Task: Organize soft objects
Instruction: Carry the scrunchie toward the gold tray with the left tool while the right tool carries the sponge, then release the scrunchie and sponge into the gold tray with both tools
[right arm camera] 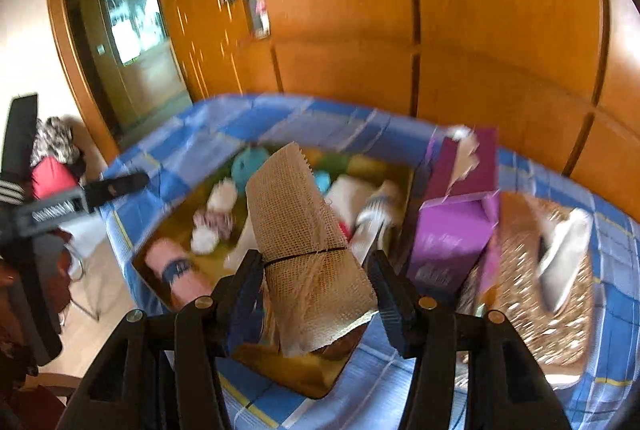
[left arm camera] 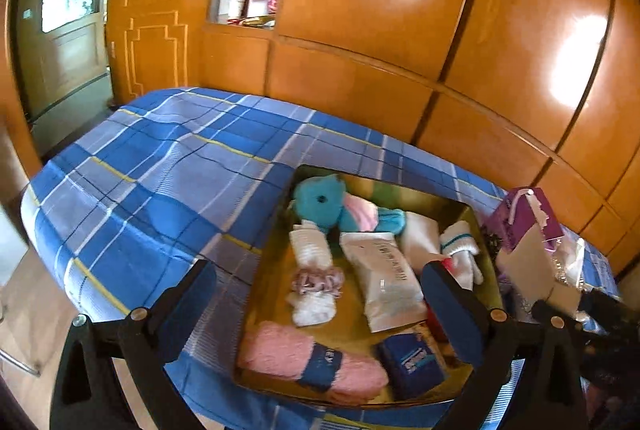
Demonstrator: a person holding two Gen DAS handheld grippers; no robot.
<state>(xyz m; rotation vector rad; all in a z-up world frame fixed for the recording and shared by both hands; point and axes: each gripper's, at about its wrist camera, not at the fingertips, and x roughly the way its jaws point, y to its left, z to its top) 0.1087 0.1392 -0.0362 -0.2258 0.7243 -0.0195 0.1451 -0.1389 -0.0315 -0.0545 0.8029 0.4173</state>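
Hung wide apart and empty, left gripper (left arm camera: 320,304), over the gold tray (left arm camera: 478,226) of soft things on the plaid bed (left arm camera: 160,165). Clamped between right gripper (right arm camera: 314,280) pads, beige gauze roll (right arm camera: 300,230), above the tray's near edge.

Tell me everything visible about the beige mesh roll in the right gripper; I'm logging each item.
The beige mesh roll looks like open-weave gauze or burlap, rolled loosely with a frayed top edge. A thin dark band circles its middle. The right hand-held gripper clamps its lower part, holding it upright, tilted slightly left, above the tray.
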